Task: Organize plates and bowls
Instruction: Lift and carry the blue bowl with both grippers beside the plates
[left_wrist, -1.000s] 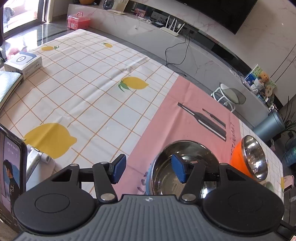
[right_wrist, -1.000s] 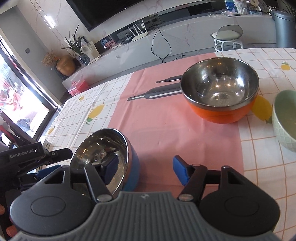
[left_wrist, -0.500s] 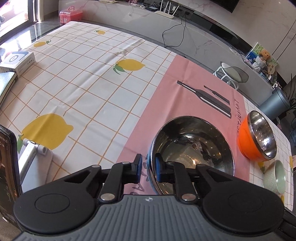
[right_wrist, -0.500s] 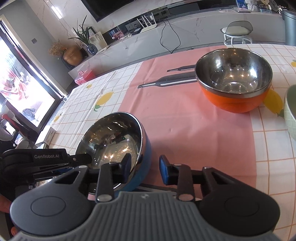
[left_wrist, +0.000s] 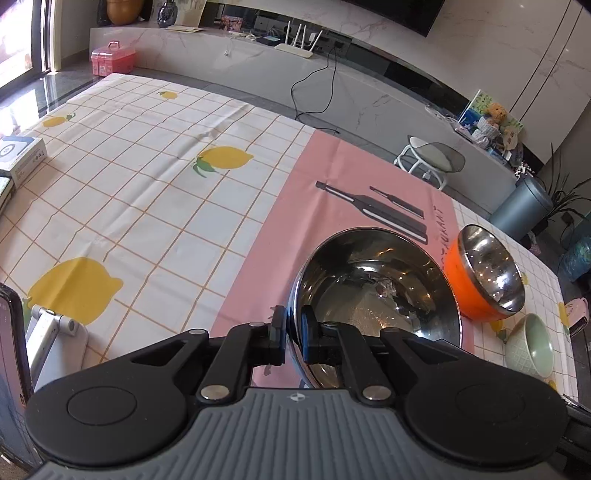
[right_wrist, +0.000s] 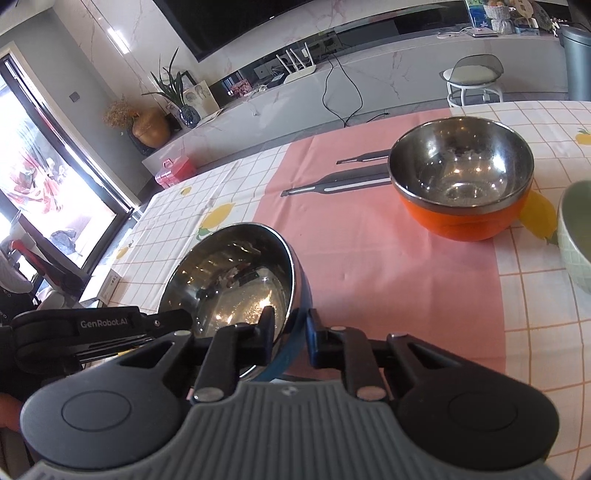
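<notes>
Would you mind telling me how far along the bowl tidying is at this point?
Nothing looks stacked yet. In hand: both the left gripper and the right gripper have their jaws closed on the rim of the blue bowl, which is tilted. Left to do: the orange bowl and the green bowl sit separately on the tablecloth. No plates are visible.

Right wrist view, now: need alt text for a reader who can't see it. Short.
The right gripper is shut on the rim of a blue bowl with a shiny steel inside, one finger inside and one outside, while the left gripper reaches it from the left. Beyond, on the pink part of the tablecloth, stands an orange bowl; a pale green bowl shows at the right edge.
</notes>
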